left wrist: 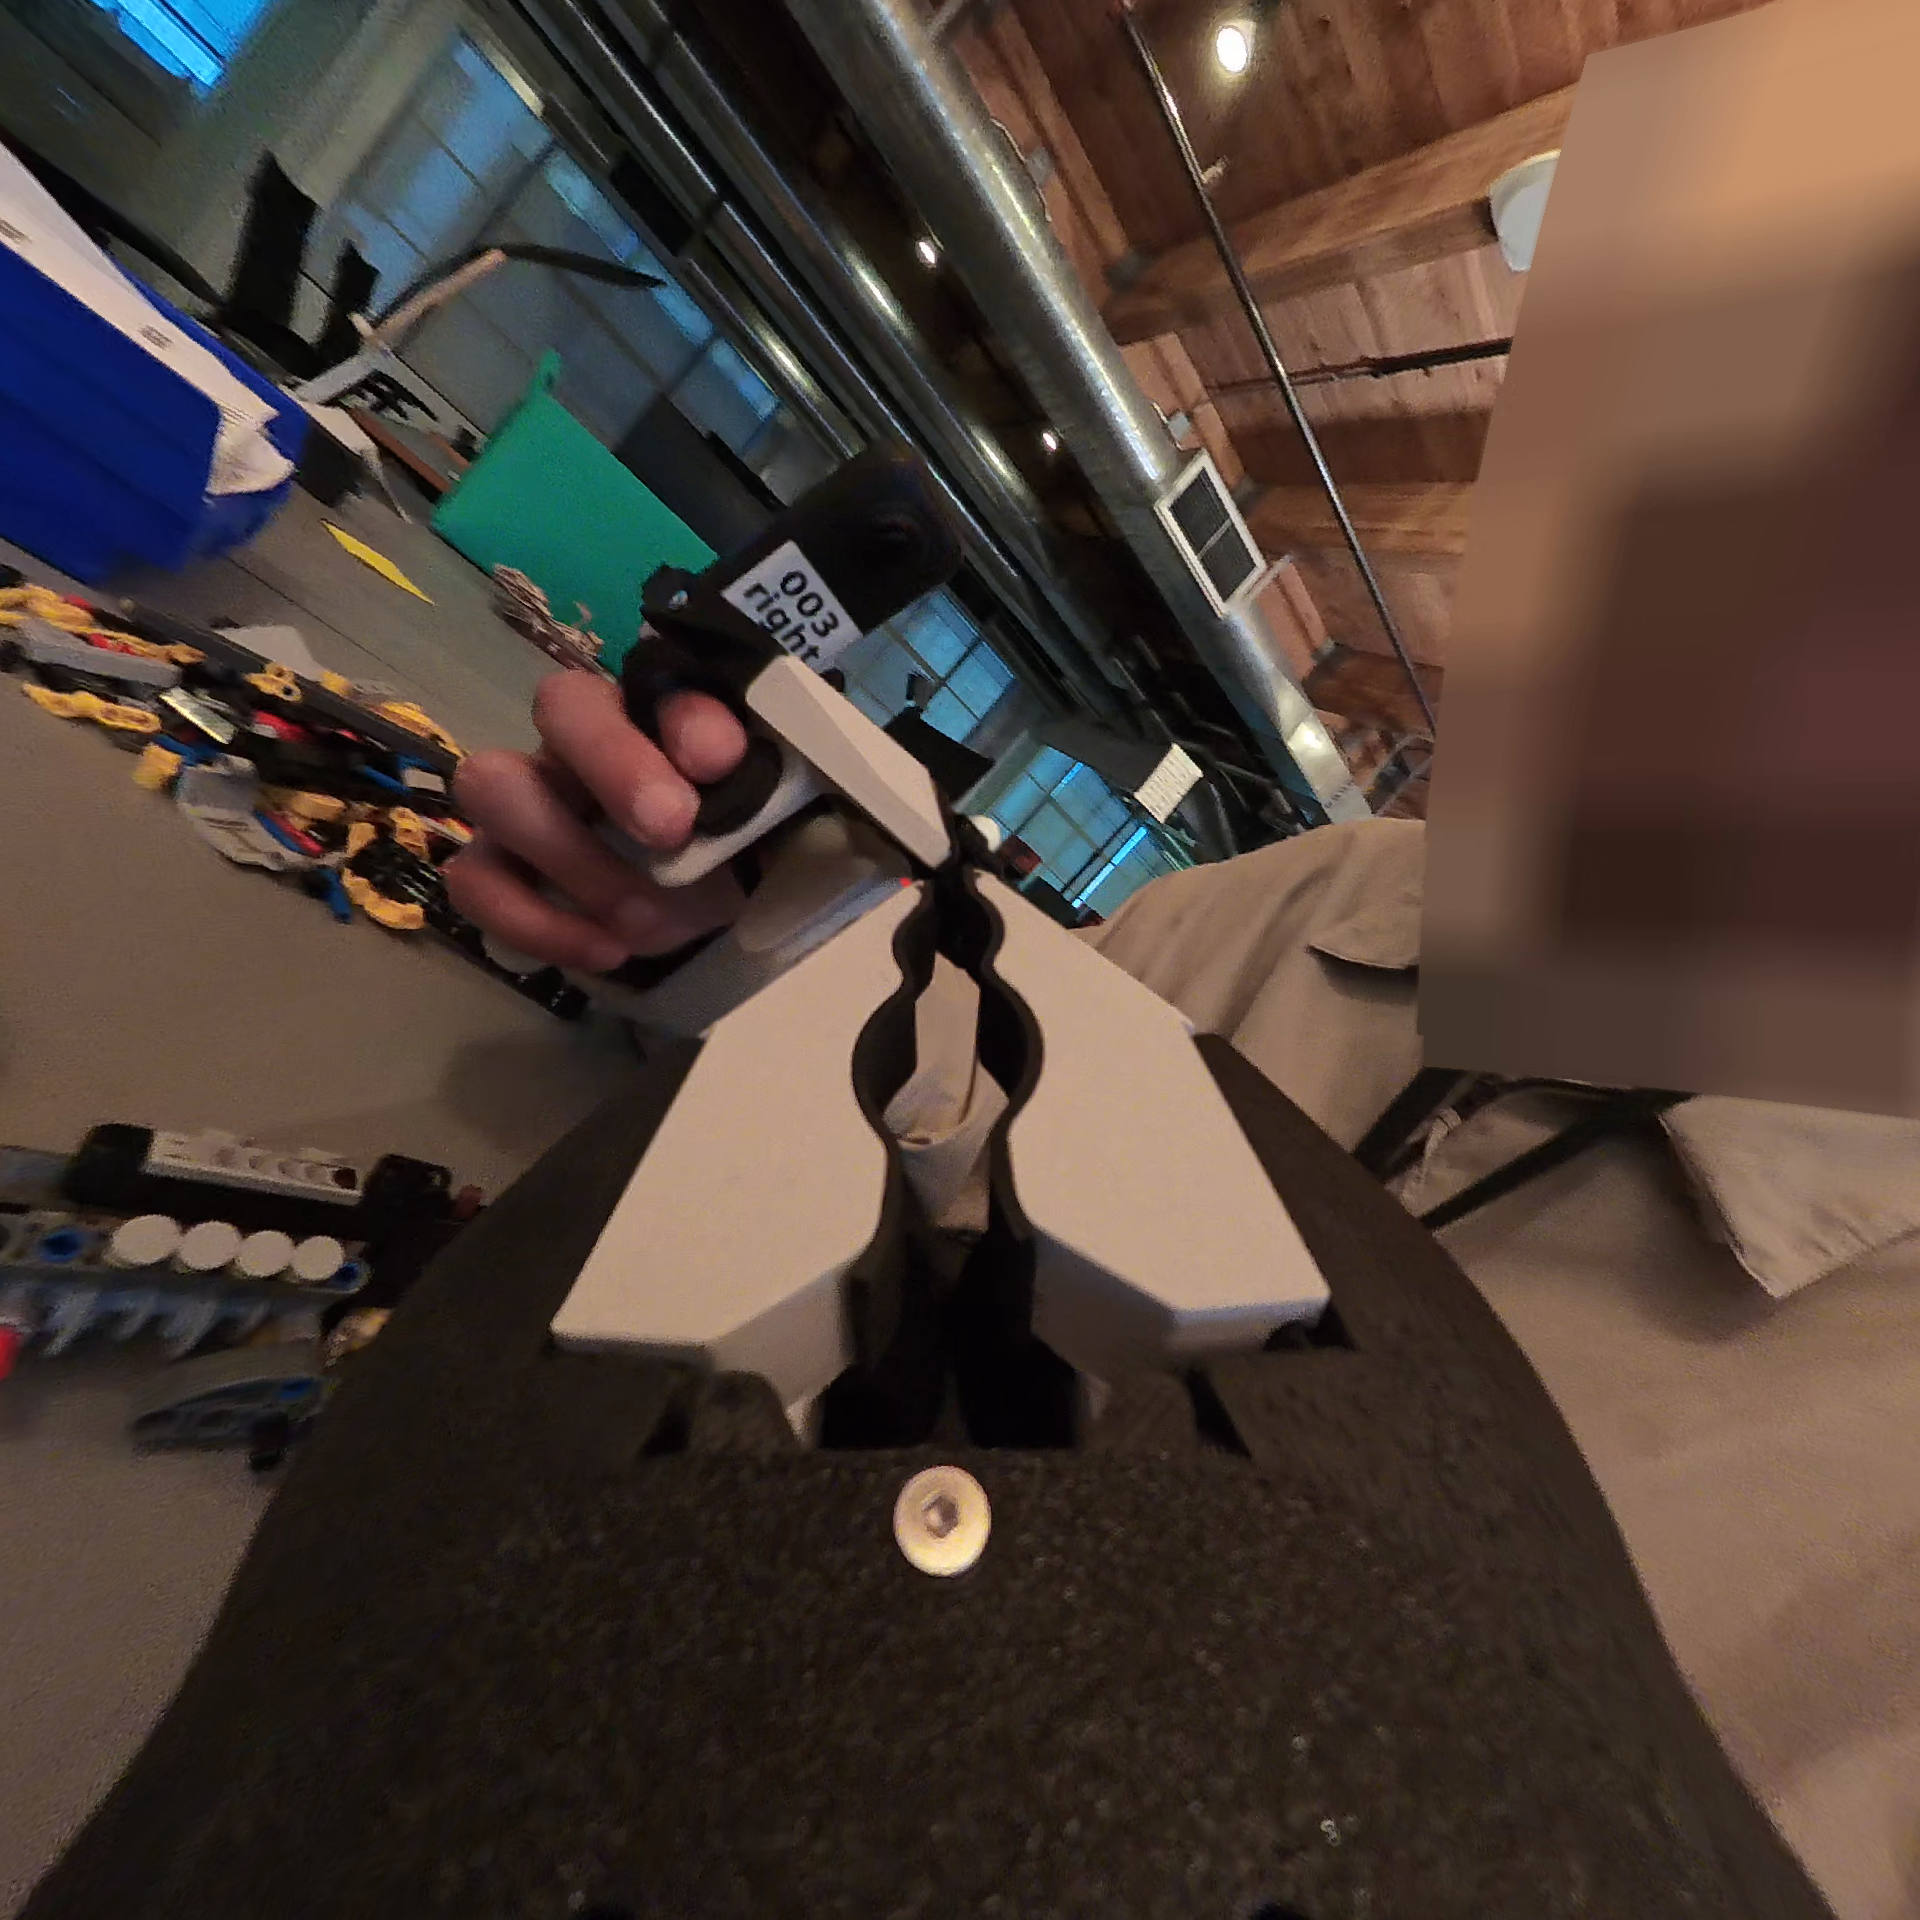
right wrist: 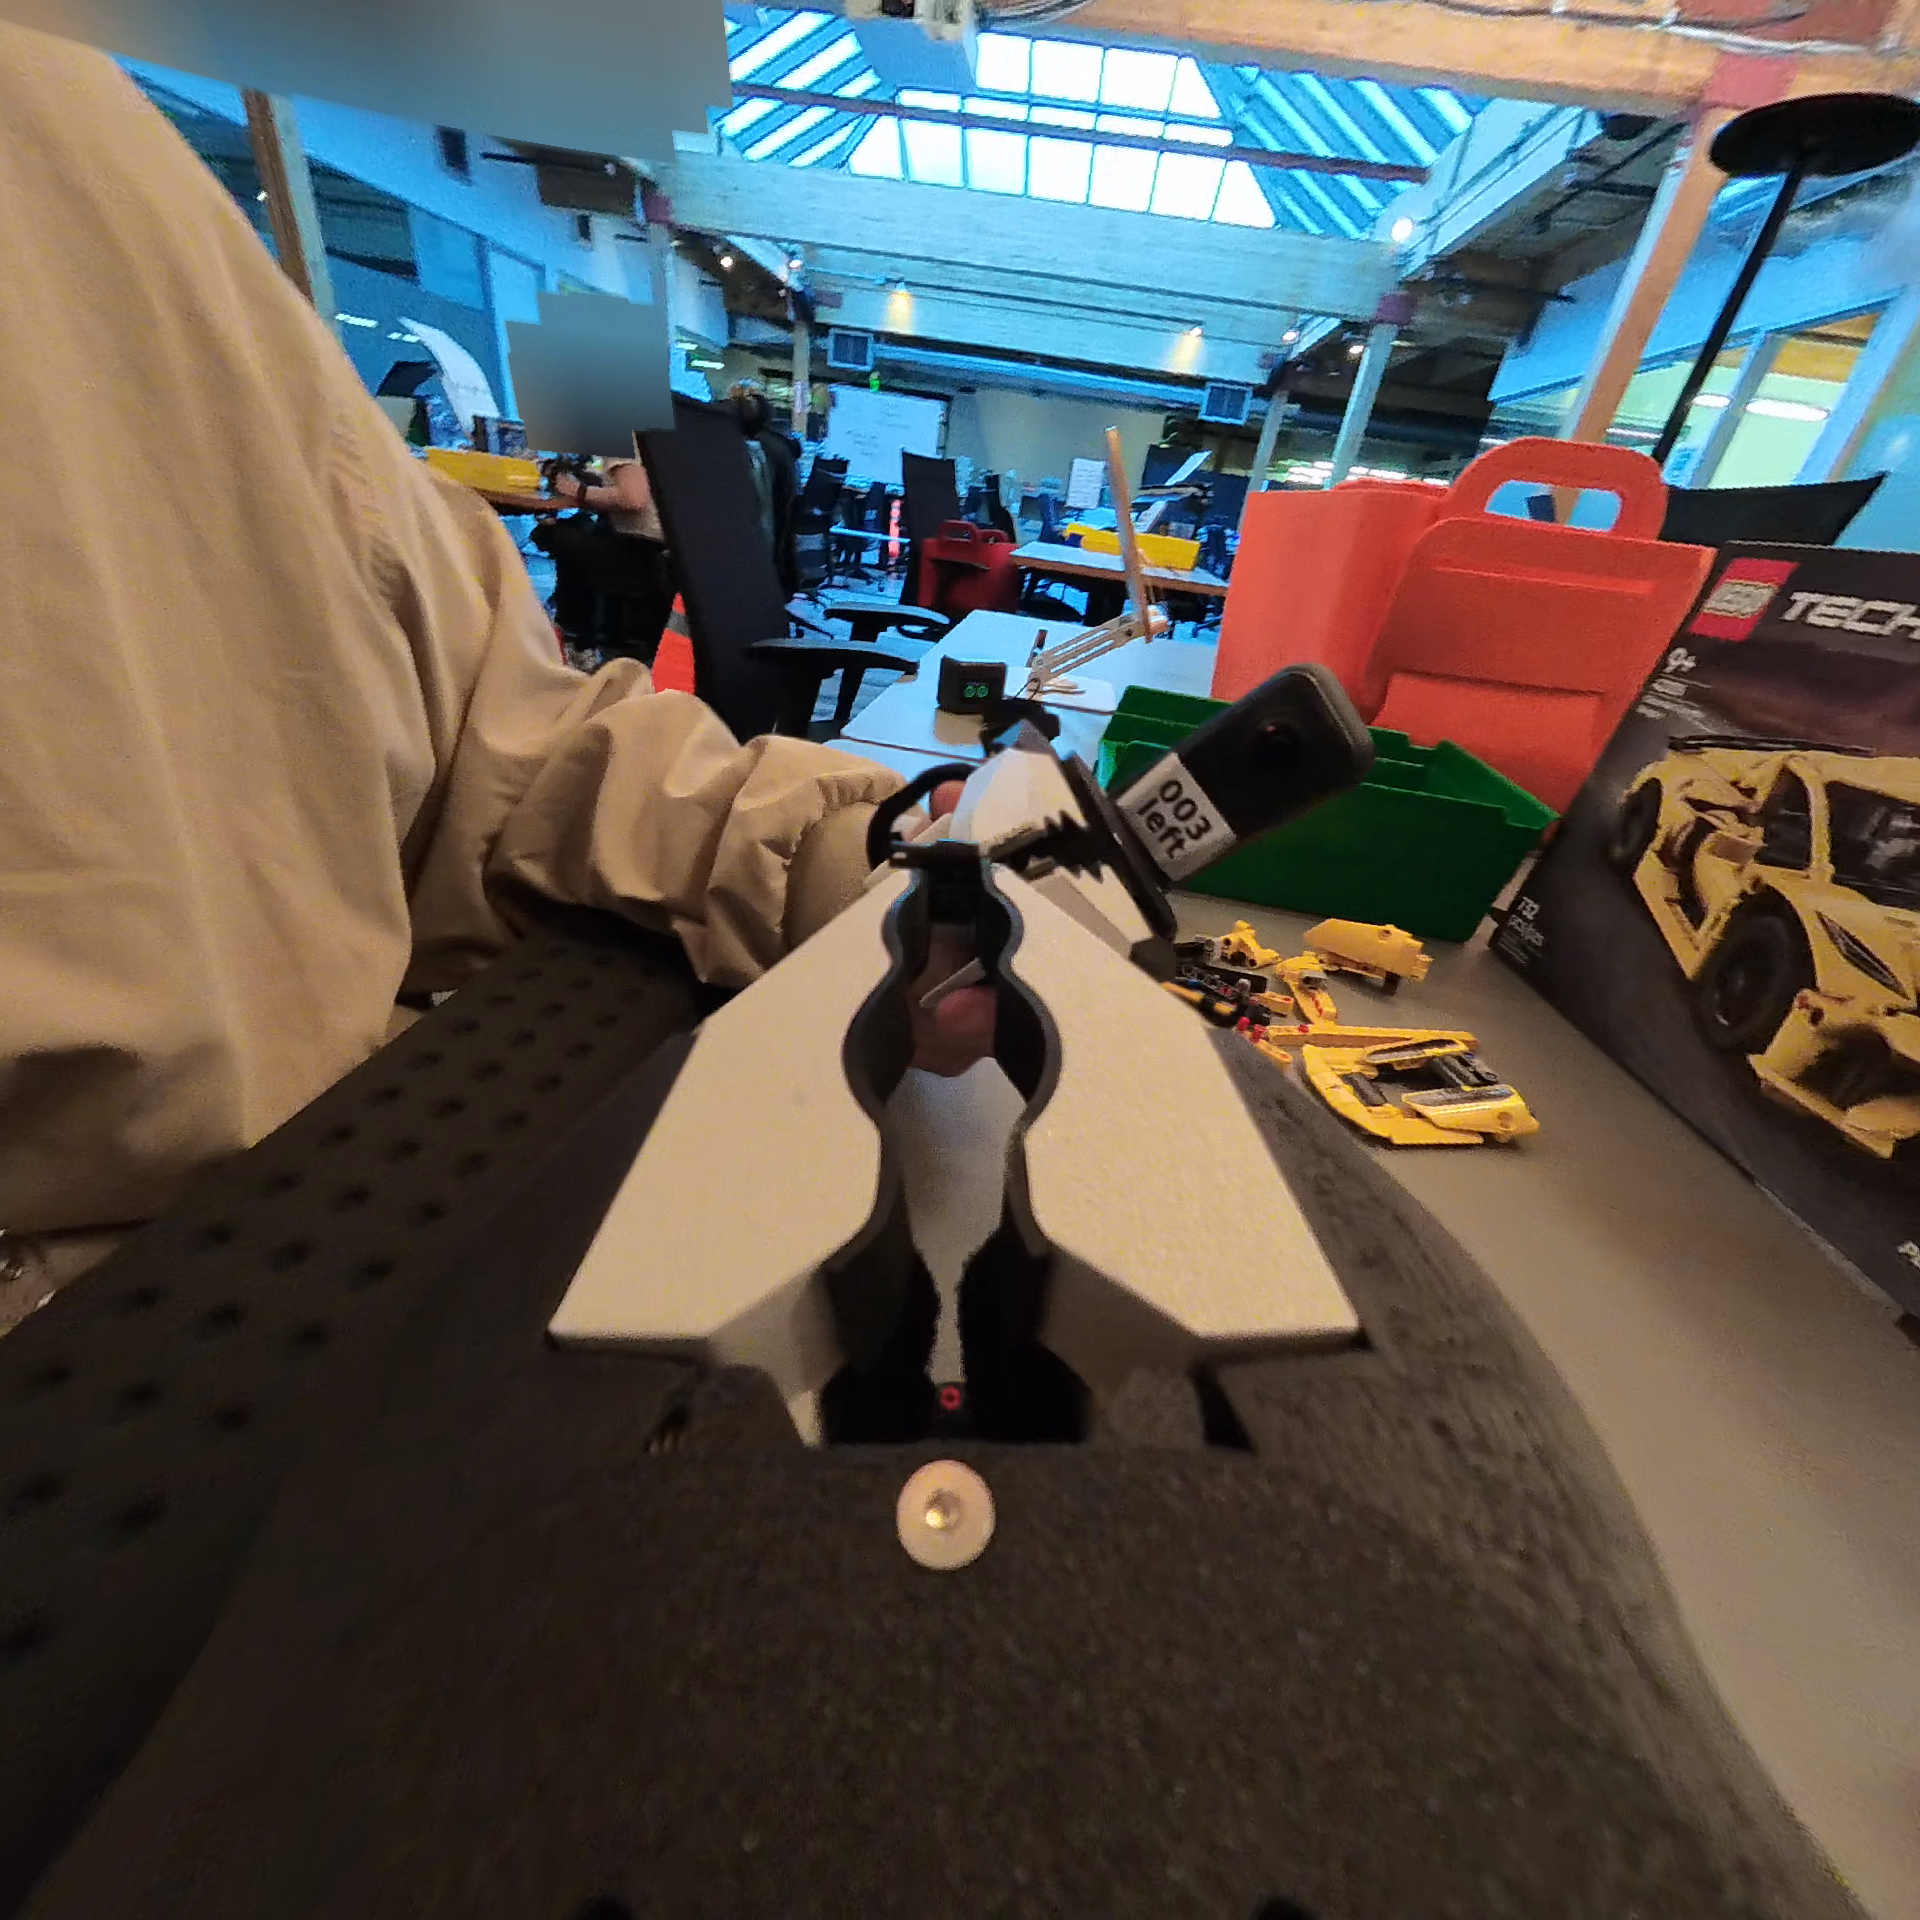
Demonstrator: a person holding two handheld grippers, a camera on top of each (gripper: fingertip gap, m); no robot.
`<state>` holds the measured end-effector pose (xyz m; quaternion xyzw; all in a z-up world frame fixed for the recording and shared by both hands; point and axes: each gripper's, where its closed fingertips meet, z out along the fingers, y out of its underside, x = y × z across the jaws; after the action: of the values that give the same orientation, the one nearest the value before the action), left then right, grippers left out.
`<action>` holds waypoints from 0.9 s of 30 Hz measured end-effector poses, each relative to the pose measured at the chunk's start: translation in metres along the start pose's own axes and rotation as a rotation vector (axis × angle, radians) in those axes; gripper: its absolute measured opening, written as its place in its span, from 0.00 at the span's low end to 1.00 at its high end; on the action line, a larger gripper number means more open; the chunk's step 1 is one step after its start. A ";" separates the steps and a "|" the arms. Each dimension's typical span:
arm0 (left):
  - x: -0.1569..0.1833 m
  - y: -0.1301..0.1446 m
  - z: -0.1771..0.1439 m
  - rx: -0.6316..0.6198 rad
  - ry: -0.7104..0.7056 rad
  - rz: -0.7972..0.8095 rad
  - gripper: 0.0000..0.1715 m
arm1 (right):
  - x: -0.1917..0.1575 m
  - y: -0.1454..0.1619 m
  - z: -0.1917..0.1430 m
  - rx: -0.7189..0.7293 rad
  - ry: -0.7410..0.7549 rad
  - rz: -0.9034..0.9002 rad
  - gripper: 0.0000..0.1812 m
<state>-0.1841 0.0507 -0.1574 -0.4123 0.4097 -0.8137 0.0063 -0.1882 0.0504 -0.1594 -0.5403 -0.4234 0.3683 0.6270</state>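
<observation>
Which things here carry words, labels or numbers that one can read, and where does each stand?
I quote no writing; these bear it.
White label on the black camera, left wrist view: readable.
Second label on the other camera, right wrist view: readable.
Car box: large print readable, small print blurred.
Far whiteboard: too small.

Both wrist views bend strongly at the edges, wide-angle, so straight beams and ducts curve. The right wrist view is bright: cool daylight falls from a skylight (right wrist: 1039, 135) overhead, which is nearly blown out, and the grey surface (right wrist: 1621, 1299) carries only soft shadows. The left wrist view is dimmer and warmer, lit by small ceiling spotlights (left wrist: 1232, 47), with motion blur on the blue bin (left wrist: 104, 416). Each tool's dark near body looks soft and grainy.
</observation>
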 end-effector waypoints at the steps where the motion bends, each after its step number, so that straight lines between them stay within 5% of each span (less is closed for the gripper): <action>1: 0.001 0.003 0.001 -0.016 0.012 -0.010 0.02 | -0.003 0.001 0.001 -0.010 -0.012 -0.011 0.04; 15: -0.007 0.026 -0.007 -0.159 -0.033 0.016 0.05 | -0.016 0.023 0.001 -0.170 -0.065 -0.028 0.03; 27: -0.006 0.036 -0.005 -0.204 -0.036 0.025 0.13 | -0.027 0.018 0.005 -0.150 -0.116 -0.023 0.04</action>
<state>-0.1955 0.0324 -0.1875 -0.4201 0.4952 -0.7603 -0.0183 -0.2034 0.0301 -0.1805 -0.5583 -0.4917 0.3589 0.5636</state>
